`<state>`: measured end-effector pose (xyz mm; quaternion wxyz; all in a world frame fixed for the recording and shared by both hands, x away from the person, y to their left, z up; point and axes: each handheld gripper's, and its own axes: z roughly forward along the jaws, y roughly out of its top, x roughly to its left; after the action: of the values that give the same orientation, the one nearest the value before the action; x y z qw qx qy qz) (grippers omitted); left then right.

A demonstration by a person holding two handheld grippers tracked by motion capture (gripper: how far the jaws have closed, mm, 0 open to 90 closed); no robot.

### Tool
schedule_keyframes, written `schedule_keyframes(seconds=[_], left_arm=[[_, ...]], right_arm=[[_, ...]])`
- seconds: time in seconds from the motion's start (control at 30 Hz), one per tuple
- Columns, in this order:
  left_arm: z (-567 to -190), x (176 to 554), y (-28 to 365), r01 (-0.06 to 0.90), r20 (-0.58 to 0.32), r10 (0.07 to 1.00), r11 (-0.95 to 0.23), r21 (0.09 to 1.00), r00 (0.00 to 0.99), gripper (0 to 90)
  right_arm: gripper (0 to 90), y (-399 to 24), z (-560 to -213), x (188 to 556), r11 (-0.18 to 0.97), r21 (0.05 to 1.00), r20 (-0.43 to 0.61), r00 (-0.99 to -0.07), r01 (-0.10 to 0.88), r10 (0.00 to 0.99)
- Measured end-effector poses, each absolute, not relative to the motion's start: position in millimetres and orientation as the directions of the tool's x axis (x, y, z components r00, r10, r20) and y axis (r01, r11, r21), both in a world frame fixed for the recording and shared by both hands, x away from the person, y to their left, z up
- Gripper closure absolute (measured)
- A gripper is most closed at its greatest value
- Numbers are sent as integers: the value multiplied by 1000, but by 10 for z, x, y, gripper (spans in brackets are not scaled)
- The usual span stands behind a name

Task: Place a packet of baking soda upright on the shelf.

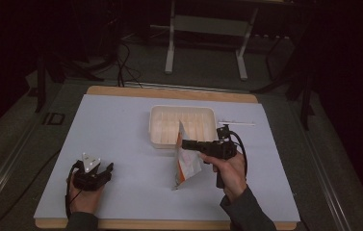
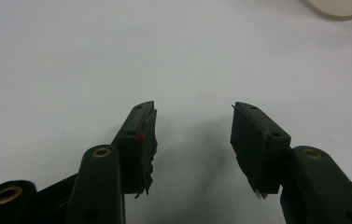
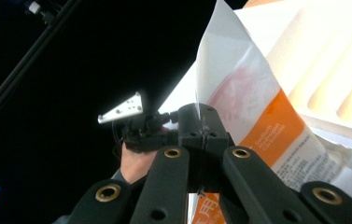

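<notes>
A white packet with an orange band [image 1: 187, 162] [image 3: 257, 107] hangs tilted above the table, just in front of the white ridged tray [image 1: 184, 109] [image 3: 341, 93]. My right gripper [image 1: 185, 143] [image 3: 204, 133] points left and is shut on the packet's upper edge, which runs between the two closed jaws. My left gripper [image 1: 108, 168] [image 2: 193, 109] rests on the white sheet at the front left, open, with bare sheet between its jaws. In the right gripper view the left gripper [image 3: 136, 123] and the hand holding it appear farther off.
A white sheet [image 1: 121, 139] covers the wooden table. A thin white stick [image 1: 237, 123] lies just right of the tray. Beyond the table's far edge are a metal stand's legs [image 1: 170, 53] and cables on a dark floor.
</notes>
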<state>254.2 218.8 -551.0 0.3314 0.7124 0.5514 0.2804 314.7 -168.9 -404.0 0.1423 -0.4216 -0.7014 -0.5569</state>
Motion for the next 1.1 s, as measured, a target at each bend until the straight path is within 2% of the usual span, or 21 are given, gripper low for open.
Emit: schedule_keyframes(seconds=[1.1], left_arm=[[-5509,2540,2176,591,41,970,-179,787,239,496]], right_arm=[[900,-1416,-3844,3336,11,667,666,-603,745,439]])
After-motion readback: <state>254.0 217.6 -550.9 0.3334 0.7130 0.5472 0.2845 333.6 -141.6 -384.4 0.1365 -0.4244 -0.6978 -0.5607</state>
